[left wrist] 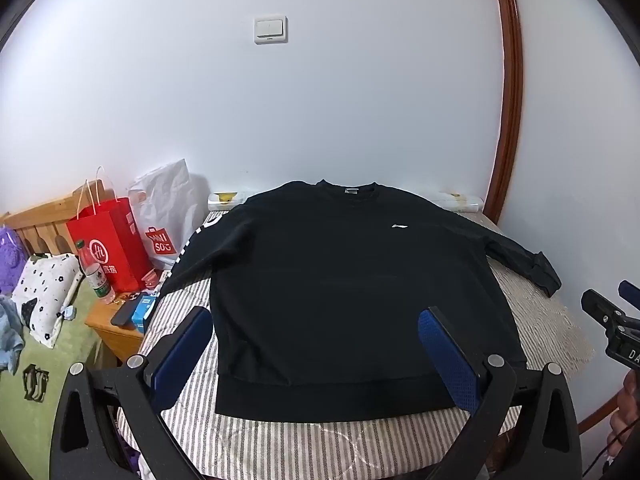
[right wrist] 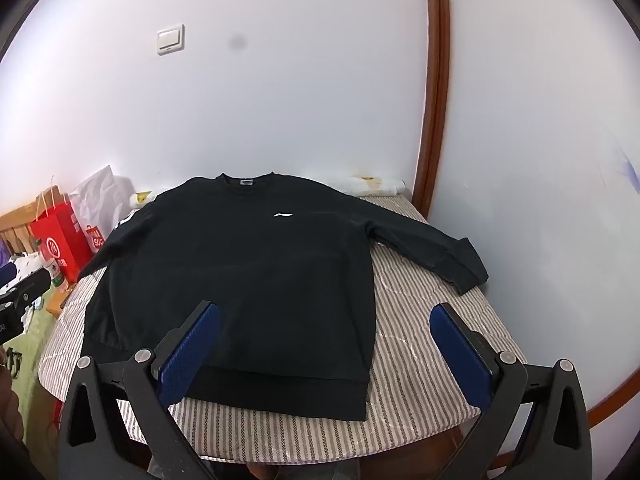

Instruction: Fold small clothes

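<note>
- Both grippers, left gripper [left wrist: 314,338] and right gripper [right wrist: 325,334], spread wide, holding nothing.
- Risk: single-layer pinch on sweatshirt [left wrist: 344,280], skewing fold.
- Risk: sleeve [right wrist: 432,246] dragging off striped cover [right wrist: 420,340].

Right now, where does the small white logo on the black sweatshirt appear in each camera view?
Left wrist view: the white logo sits right of centre, just above mid-height.
Right wrist view: the logo sits left of centre, about mid-height.
Shared landmark: the wall switch, upper wall in both.
</note>
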A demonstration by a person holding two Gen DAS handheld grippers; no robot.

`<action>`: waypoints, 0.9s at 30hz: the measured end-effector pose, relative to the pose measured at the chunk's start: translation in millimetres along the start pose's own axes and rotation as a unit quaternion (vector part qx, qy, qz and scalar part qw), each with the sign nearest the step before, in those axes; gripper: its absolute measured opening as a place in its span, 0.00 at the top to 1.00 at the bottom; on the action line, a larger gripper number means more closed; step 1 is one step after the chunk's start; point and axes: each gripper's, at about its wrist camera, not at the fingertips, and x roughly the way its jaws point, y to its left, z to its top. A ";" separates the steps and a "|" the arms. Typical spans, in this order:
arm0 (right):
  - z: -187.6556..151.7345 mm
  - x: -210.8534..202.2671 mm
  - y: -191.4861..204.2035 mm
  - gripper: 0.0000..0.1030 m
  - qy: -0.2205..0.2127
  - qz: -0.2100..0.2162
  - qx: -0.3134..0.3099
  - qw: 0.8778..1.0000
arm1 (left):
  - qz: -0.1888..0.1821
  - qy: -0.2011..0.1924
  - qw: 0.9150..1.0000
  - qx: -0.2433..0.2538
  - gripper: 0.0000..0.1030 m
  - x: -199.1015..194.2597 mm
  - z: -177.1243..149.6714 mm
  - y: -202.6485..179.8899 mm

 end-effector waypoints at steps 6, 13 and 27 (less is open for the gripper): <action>-1.4 -3.4 3.0 0.00 -0.006 0.005 -0.008 1.000 | 0.000 0.000 1.000 0.002 0.00 -0.4 -2.5 2.0; 1.5 -6.2 6.3 0.00 -0.006 0.003 -0.012 1.000 | -0.002 0.003 1.000 -0.002 0.00 -3.9 -1.0 3.2; -2.8 -2.3 6.7 0.00 -0.002 0.005 -0.014 1.000 | -0.008 0.008 1.000 0.001 0.00 1.4 -0.9 -1.1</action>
